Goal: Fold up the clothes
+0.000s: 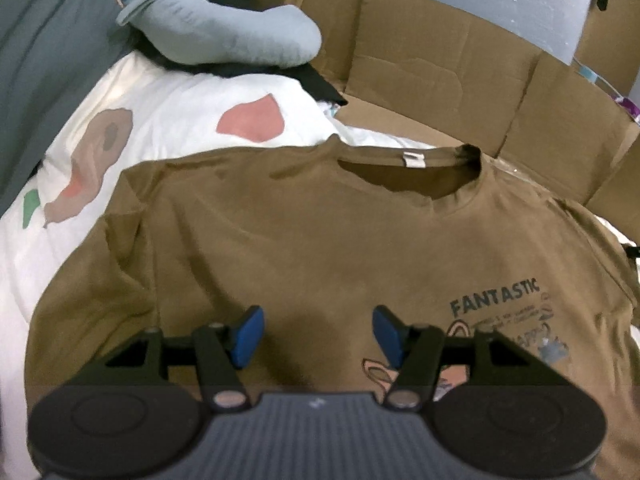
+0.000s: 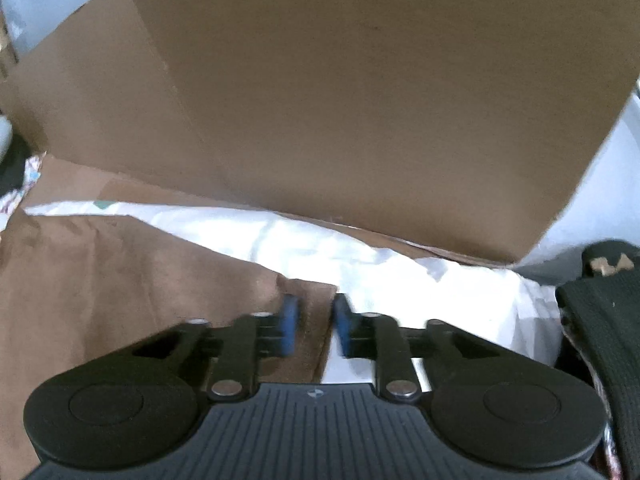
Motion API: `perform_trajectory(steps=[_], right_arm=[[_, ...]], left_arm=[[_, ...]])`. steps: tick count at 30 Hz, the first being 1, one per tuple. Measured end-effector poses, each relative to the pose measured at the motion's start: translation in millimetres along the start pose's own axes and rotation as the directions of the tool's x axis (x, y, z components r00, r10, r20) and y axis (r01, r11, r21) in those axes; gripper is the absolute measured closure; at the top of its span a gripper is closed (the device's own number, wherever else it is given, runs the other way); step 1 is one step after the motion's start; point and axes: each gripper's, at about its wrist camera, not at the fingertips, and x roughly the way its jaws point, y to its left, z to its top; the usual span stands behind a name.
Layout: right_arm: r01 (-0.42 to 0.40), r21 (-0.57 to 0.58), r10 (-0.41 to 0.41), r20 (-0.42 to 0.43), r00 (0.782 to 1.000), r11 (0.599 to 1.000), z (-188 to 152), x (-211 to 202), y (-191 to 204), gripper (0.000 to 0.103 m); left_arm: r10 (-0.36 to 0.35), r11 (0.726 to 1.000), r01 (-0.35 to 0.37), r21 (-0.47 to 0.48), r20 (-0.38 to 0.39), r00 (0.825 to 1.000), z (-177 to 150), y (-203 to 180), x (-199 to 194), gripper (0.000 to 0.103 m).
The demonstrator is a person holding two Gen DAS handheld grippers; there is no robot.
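Observation:
A brown T-shirt with a "FANTASTIC" print lies face up on a white bedcover, collar at the far side. My left gripper hovers over the shirt's chest, open, with nothing between its blue pads. In the right wrist view a corner of the same brown shirt reaches between the blue pads of my right gripper. That gripper is shut on the fabric edge, where the shirt meets the white bedcover. The picture there is blurred.
Flattened and upright cardboard boxes line the far side of the bed, and one large box rises right behind my right gripper. A grey-blue cushion lies at the far left. A dark garment sits at the right.

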Motion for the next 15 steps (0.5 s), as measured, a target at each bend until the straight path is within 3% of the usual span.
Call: perform_trajectory(steps=[11, 15], right_arm=[[0.102, -0.043, -0.099, 0.067, 0.993, 0.994, 29, 3, -1, 0.100], [0.115, -0.007, -0.115, 0.046, 0.992, 0.993, 28, 9, -4, 0.091]], left_arm=[[0.035, 0.998, -0.036, -0.046, -0.020, 0.999, -10, 16, -6, 0.040], [0.036, 0.997, -0.038, -0.066, -0.029, 0.999, -15, 19, -10, 0.039]])
